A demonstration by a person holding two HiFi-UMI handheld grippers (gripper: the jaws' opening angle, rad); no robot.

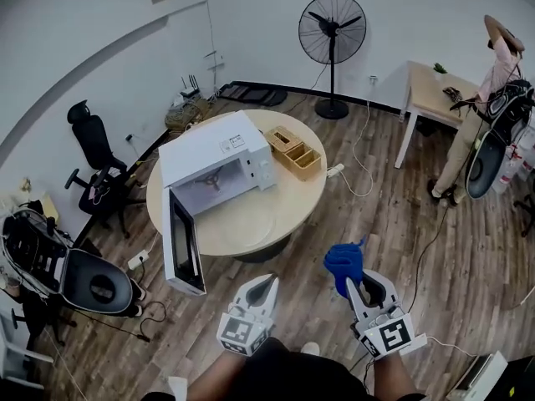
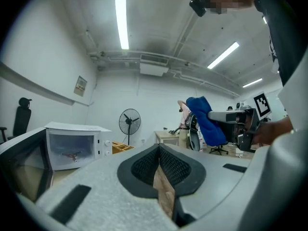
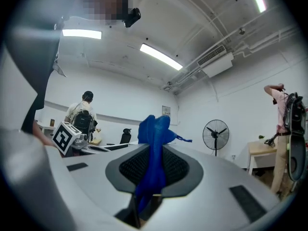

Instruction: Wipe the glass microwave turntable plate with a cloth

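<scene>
The glass turntable plate (image 1: 249, 229) lies flat on the round table (image 1: 311, 197), a faint clear disc at the near edge, just below centre of the head view. It is out of the microwave (image 1: 219, 153), which stands just beyond it with its door (image 1: 184, 245) swung wide open toward the lower left. From where I stand, the wiping has not begun: nothing touches the plate, and both tools hang short of the table, low in the frame.

The blue cloth (image 1: 343, 263) is ready, though. The right gripper (image 1: 361, 295) has its jaws clamped on it; in the right gripper view the cloth (image 3: 153, 143) runs up between the two pads and bunches above them. The left gripper (image 1: 261, 291), at lower centre, has its jaws drawn together on nothing, with only a sliver of wood floor showing through the slit in its own view.

So what is left, I reckon, is everything: bring the cloth over the table, lay it on the glass and rub.

Farther off stand a fan (image 1: 332, 27) at top centre and a person (image 1: 481, 98) at upper right.
</scene>
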